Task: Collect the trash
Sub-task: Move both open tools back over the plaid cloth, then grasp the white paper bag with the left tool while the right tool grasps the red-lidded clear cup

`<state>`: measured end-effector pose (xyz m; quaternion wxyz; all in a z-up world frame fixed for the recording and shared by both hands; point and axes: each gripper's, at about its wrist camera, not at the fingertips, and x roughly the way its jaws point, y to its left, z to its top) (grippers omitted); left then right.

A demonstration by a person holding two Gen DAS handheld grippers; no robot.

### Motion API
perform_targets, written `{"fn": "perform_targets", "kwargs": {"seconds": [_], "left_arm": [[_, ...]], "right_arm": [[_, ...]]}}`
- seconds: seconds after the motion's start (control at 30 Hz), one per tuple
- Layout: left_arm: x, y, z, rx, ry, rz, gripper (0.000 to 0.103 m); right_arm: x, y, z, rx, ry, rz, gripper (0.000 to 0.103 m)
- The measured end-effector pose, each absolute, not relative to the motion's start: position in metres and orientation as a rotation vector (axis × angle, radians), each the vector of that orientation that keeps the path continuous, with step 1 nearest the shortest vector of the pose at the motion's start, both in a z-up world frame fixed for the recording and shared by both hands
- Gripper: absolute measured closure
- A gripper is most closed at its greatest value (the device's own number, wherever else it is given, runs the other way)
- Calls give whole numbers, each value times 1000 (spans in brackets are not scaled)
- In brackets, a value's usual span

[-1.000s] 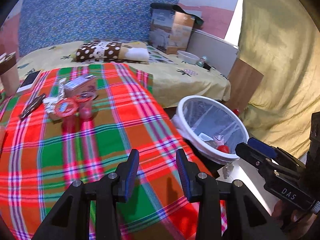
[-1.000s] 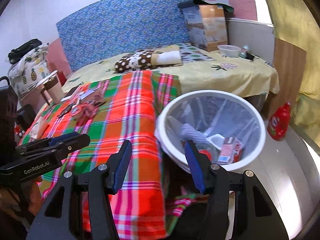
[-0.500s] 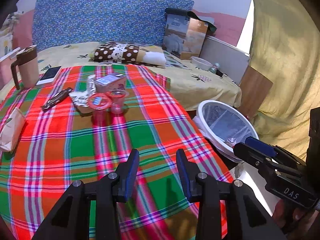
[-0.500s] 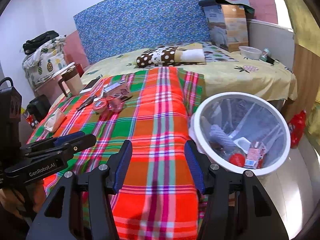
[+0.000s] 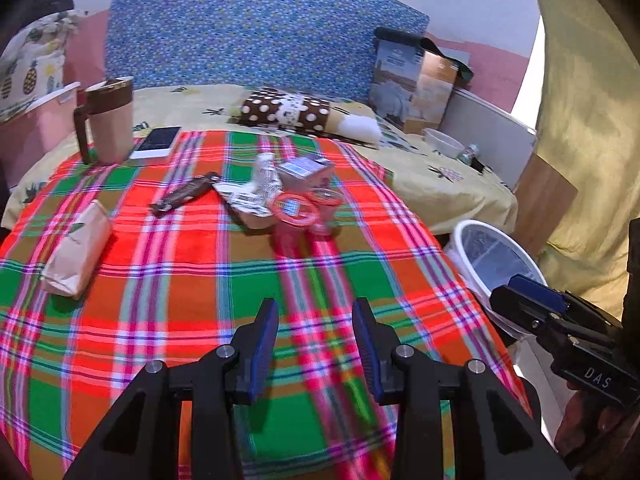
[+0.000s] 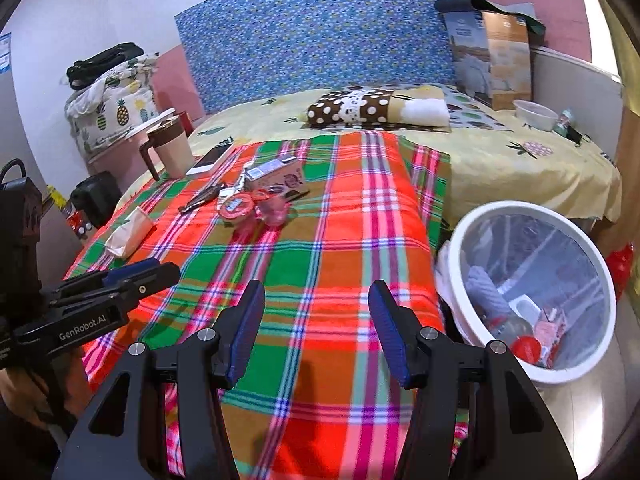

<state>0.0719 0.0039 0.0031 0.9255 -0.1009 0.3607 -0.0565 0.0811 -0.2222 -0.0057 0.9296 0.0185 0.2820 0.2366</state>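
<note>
Currently listed, by view.

Left wrist view: left tongs (image 5: 314, 334) at lower centre, blue-padded fingers apart, nothing between them, hovering over the plaid blanket (image 5: 192, 280). Right tongs (image 5: 520, 300) enter at lower right, in front of the white bin (image 5: 472, 228); whether their fingers are apart cannot be told from this side-on angle.

Trash cluster, centre of frame on the blanket: red-lidded cup (image 5: 295, 209), clear pink cup (image 5: 326, 208) just beside it, small carton (image 5: 306, 172) behind, crumpled foil wrapper (image 5: 244, 198) to the left, dark snack wrapper (image 5: 186, 194) further left. Paper bag (image 5: 76, 250) lies apart at left of frame.

Non-trash at upper left: 1 lidded mug (image 5: 110, 120), 1 phone (image 5: 157, 142) beside it. Polka-dot pillow (image 5: 296, 114) and cardboard box (image 5: 416, 86) sit at upper centre and upper right.

Right wrist view: right tongs (image 6: 316, 330) at lower centre, fingers wide apart and empty, above the blanket's near edge. Left tongs (image 6: 156, 272) show at left of frame.

Bin (image 6: 460, 248) at lower right of frame, off the bed edge, lined with a clear bag; contents include a red cap (image 6: 526, 346), a small carton (image 6: 554, 322) and a white tub (image 6: 524, 308).
</note>
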Motion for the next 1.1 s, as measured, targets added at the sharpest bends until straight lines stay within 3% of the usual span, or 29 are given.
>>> {"fn": "perform_targets", "kwargs": {"seconds": [1.1], "left_arm": [[95, 156, -4, -196, 699, 200, 64]], "right_arm": [[159, -153, -12, -69, 668, 555, 47]]}}
